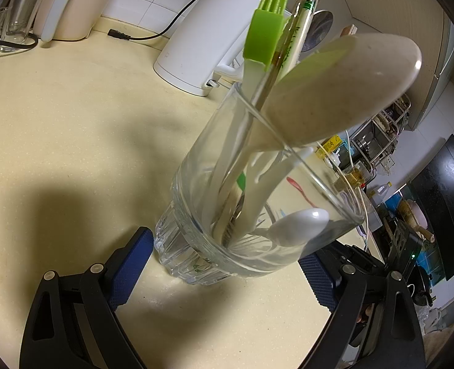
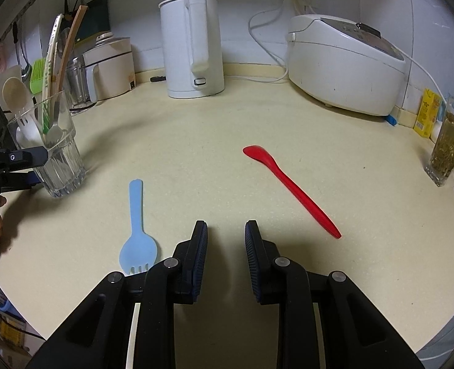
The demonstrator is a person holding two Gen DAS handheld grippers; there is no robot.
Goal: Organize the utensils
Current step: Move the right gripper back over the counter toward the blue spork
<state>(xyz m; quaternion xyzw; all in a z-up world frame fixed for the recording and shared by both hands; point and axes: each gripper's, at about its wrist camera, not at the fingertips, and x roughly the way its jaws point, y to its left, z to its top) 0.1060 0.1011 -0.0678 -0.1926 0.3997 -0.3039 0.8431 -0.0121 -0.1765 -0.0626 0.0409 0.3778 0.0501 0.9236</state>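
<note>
The glass tumbler (image 1: 251, 215) stands upright on the cream countertop (image 1: 73, 129), packed with utensils: a big pale serving spoon (image 1: 334, 92), a green silicone brush (image 1: 265, 35), wrapped chopsticks (image 1: 303, 21) and a small white spoon (image 1: 299, 223) resting against the rim. The left gripper (image 1: 223, 264) frames the tumbler's base, its blue pads (image 1: 131, 264) on either side of the ribbed glass; whether they actually press on it, I cannot tell.

Out on the open counter two pieces lie loose. The blue spork (image 2: 138, 230) lies flat, tines toward the camera, just left of the right gripper (image 2: 226, 258). The red spoon (image 2: 291, 189) lies at a slant, off to the gripper's right, well apart from the spork. The right gripper hangs low over the bare counter between them, fingers (image 2: 200, 246) parted to a narrow gap, nothing in it.

Behind stand a white kettle (image 2: 193, 43) and a white rice cooker (image 2: 343, 64) against the tiled wall.
</note>
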